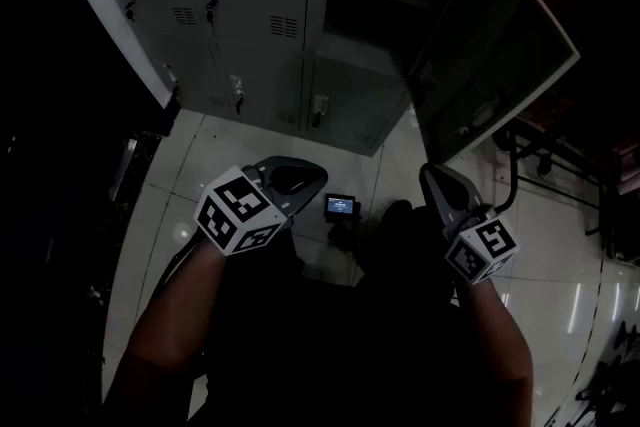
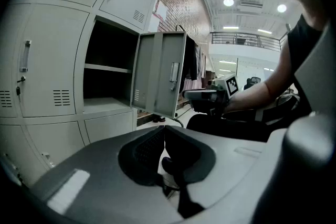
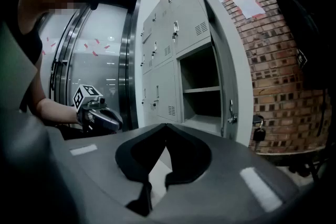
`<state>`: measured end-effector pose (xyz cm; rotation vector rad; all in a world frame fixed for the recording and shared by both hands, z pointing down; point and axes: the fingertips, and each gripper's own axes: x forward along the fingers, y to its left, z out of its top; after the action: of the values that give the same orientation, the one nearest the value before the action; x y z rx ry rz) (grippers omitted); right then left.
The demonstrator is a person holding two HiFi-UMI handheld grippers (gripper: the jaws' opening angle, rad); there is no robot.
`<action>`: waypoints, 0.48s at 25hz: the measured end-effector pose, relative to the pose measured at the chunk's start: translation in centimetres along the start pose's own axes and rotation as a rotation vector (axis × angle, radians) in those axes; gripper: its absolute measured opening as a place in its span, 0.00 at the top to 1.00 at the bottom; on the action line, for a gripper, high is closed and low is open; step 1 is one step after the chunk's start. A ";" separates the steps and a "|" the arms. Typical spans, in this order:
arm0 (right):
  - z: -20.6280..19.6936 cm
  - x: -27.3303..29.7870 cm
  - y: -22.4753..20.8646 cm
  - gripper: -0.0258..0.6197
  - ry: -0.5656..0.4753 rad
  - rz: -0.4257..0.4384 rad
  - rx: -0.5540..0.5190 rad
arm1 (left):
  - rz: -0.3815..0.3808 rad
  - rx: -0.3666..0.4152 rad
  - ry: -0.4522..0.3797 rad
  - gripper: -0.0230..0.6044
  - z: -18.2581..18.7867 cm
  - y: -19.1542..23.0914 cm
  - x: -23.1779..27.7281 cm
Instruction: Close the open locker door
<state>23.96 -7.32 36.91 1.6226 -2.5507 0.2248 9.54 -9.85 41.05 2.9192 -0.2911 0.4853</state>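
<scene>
The open locker door (image 1: 490, 55) is grey and swung out to the right of its dark compartment (image 1: 370, 5). In the left gripper view the door (image 2: 160, 81) stands ajar with its handle (image 2: 174, 72) facing me. The right gripper view shows the door's edge (image 3: 226, 60) and the shelf inside (image 3: 202, 91). My left gripper (image 1: 303, 183) is held low in front of the lockers, jaws shut and empty (image 2: 164, 128). My right gripper (image 1: 428, 171) sits just below the door's lower corner, also shut on nothing (image 3: 167, 126). Neither touches the door.
Closed grey lockers (image 1: 240, 5) fill the bank around the open one. A small device with a lit screen (image 1: 341, 207) lies on the white tiled floor. A padlock (image 3: 258, 131) hangs by the brick wall (image 3: 273, 60). Dark chair frames (image 1: 560, 165) stand to the right.
</scene>
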 end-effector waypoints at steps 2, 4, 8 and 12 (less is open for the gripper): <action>0.1 -1.1 0.3 0.96 0.000 -0.026 -0.001 | -0.003 0.002 0.013 0.94 -0.3 0.0 -0.4; 0.6 -2.3 -0.1 0.96 -0.010 -0.067 0.001 | -0.004 0.004 0.023 0.94 -0.5 -0.1 -0.7; 2.1 -5.1 -3.1 0.95 -0.054 -0.197 -0.015 | -0.006 0.006 0.029 0.94 -0.7 -0.2 -0.8; 4.1 -6.2 -6.7 0.74 -0.103 -0.258 -0.024 | -0.008 0.009 0.031 0.94 -0.7 -0.2 -0.7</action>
<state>32.59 -5.29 32.27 1.9778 -2.3687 0.0879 8.74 -9.36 41.48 2.9168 -0.2733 0.5319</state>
